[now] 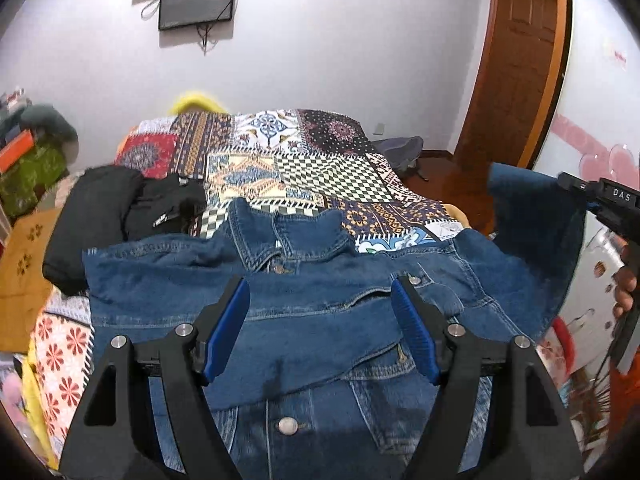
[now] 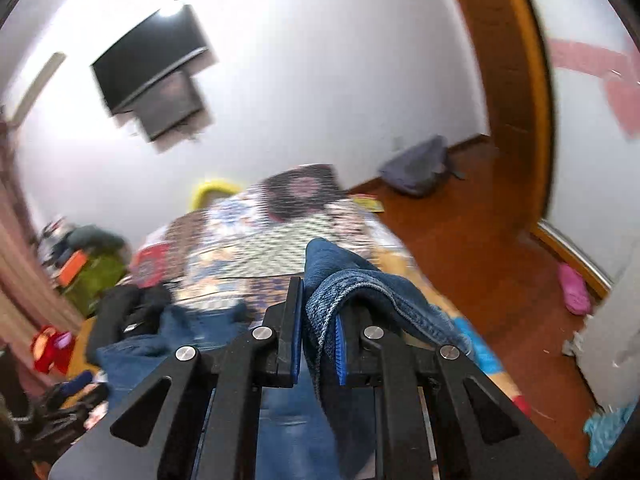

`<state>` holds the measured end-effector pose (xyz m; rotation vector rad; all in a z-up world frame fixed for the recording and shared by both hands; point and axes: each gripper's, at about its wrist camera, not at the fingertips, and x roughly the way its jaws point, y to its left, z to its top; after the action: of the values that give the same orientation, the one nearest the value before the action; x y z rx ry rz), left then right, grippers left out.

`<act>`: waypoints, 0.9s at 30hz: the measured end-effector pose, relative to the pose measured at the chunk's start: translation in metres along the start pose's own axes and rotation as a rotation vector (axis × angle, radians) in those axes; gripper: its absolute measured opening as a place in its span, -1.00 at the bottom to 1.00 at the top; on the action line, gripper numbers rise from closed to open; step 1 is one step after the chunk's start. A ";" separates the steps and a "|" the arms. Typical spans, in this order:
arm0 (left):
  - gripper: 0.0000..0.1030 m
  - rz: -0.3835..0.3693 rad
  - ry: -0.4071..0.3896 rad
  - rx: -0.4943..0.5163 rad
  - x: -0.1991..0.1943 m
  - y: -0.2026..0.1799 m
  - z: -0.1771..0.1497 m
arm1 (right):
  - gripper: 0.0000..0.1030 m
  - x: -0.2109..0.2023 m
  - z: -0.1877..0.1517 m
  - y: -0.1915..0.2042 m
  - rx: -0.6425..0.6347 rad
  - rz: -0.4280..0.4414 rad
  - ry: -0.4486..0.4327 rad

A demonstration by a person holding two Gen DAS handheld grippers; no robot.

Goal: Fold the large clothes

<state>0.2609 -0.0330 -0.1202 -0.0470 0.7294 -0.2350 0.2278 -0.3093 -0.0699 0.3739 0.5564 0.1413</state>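
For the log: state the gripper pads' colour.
Blue, ribbed pads; clearest in the left wrist view.

We see a denim jacket [image 1: 328, 320] of coarse blue cotton with pale stitching and dull metal buttons. Our left gripper [image 1: 320, 320] is matt black plastic with ribbed blue pads [image 1: 228, 328] and bright metal pins. The bedspread [image 1: 304, 168] is printed woven cloth. The door [image 1: 520, 60] and floor [image 2: 460, 248] are glossy wood.
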 end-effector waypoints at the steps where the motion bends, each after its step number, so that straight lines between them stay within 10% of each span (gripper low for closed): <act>1: 0.40 -0.013 0.006 -0.012 -0.003 0.005 -0.002 | -0.77 0.003 -0.002 0.009 -0.011 0.018 0.010; 15: 0.40 -0.026 0.038 -0.038 -0.025 0.048 -0.029 | -0.77 0.073 -0.087 0.120 -0.303 0.107 0.305; 27: 0.40 0.009 0.066 0.042 -0.022 0.024 -0.030 | -0.65 0.068 -0.119 0.115 -0.394 0.064 0.505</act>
<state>0.2302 -0.0031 -0.1314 0.0038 0.7900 -0.2437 0.2174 -0.1509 -0.1526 -0.0354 0.9939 0.4068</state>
